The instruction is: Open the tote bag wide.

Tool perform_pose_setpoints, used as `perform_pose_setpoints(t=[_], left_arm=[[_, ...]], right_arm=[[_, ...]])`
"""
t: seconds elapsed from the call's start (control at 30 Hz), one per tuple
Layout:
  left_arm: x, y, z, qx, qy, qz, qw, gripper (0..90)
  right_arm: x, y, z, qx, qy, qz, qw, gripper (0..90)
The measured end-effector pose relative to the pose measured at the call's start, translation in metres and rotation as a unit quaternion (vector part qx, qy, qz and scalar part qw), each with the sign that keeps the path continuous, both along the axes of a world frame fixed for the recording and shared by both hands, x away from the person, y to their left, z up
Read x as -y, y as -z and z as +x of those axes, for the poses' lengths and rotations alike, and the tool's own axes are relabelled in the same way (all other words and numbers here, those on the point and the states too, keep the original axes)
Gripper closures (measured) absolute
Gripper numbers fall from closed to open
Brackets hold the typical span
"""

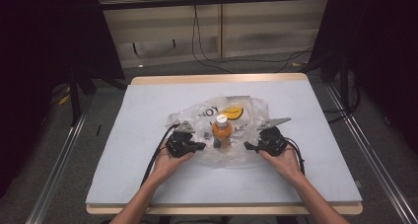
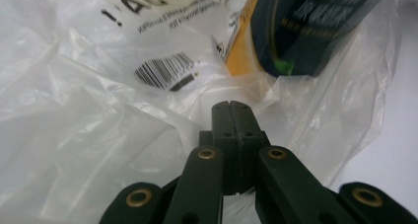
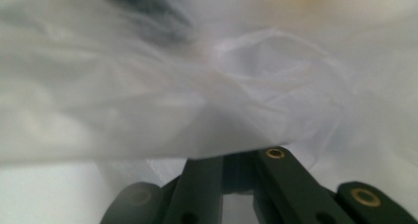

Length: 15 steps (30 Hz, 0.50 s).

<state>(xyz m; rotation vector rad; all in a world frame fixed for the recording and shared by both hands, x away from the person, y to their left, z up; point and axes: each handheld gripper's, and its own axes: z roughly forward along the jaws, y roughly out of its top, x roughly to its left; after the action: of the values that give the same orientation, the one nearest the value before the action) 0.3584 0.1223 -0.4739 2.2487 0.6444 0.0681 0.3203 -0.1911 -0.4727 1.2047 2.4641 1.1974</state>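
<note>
An orange drink bottle [image 1: 222,131] with a white cap stands upright on a crumpled clear plastic bag [image 1: 241,108] at the table's middle. My left gripper [image 1: 201,146] sits at the bag's left edge, pointing right toward the bottle. In the left gripper view its jaws [image 2: 231,108] are pressed together over the bag [image 2: 98,135], with the bottle's dark label [image 2: 315,31] just beyond. Whether film is pinched I cannot tell. My right gripper [image 1: 247,146] sits at the bag's right edge, pointing left. A fold of the bag [image 3: 197,86] lies over its fingers [image 3: 276,174] and hides the tips.
The table is covered by a pale blue mat [image 1: 148,105] with a wooden rim. Black cables trail from both grippers toward the front edge. Beyond the table are floor cables [image 1: 207,56], dark curtains at both sides and metal rails.
</note>
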Motion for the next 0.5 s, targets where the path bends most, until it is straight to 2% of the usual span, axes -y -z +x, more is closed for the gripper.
perform_pose_setpoints(t=[0.07,0.13,0.2,0.43,0.47,0.5], left_arm=[[0.0,0.004,0.0,-0.002,0.0,-0.001,1.0,90.0],[0.0,0.006,0.0,-0.004,0.0,0.004,1.0,90.0],[-0.002,0.008,-0.001,-0.006,0.0,-0.001,1.0,90.0],[-0.004,0.006,-0.01,-0.011,0.018,0.01,0.9997,90.0],[-0.005,0.004,-0.015,-0.011,0.025,0.02,0.9994,90.0],[-0.005,0.004,-0.015,-0.011,0.025,0.02,0.9994,90.0]], right_arm=[[0.001,0.006,0.0,-0.009,-0.001,-0.005,0.9999,90.0],[0.001,0.007,0.001,-0.009,-0.003,-0.01,0.9999,90.0],[0.004,0.012,0.0,-0.012,-0.01,-0.008,0.9999,90.0],[0.011,0.011,-0.008,-0.013,-0.017,-0.013,0.9997,90.0],[0.012,0.011,-0.011,-0.016,-0.02,-0.012,0.9996,90.0],[0.012,0.011,-0.011,-0.016,-0.02,-0.012,0.9996,90.0]])
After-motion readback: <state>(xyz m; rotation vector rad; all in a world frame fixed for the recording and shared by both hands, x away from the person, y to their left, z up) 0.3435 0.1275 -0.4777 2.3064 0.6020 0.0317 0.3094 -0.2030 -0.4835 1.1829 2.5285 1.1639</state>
